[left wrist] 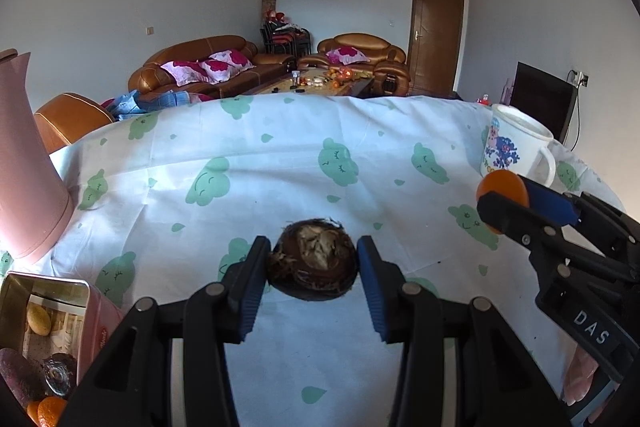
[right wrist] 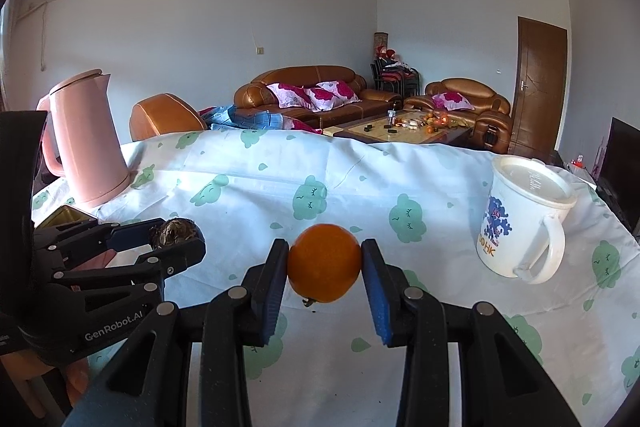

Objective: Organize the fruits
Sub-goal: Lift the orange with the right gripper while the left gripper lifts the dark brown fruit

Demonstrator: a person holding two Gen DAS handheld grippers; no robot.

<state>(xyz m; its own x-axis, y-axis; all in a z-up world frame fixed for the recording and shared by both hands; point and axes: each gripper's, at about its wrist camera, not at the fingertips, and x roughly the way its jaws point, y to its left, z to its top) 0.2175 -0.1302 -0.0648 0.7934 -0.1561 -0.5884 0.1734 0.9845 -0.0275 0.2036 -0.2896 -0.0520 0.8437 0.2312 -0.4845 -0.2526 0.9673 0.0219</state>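
Observation:
My left gripper (left wrist: 314,259) is shut on a dark brown, flaky round fruit (left wrist: 313,261), held above the cloud-print tablecloth (left wrist: 280,163). In the right wrist view the same left gripper (right wrist: 176,235) shows at the left with that fruit (right wrist: 176,229) between its blue pads. My right gripper (right wrist: 325,265) is shut on an orange (right wrist: 324,263), also lifted off the cloth. From the left wrist view, the right gripper (left wrist: 506,203) stands at the right with the orange (left wrist: 502,187) in its pads.
A pink tin box (left wrist: 48,311) at the lower left holds several fruits, among them oranges (left wrist: 46,411). A pink kettle (right wrist: 88,143) stands at the left. A white lidded mug (right wrist: 524,219) stands at the right. Sofas and a coffee table lie beyond the table.

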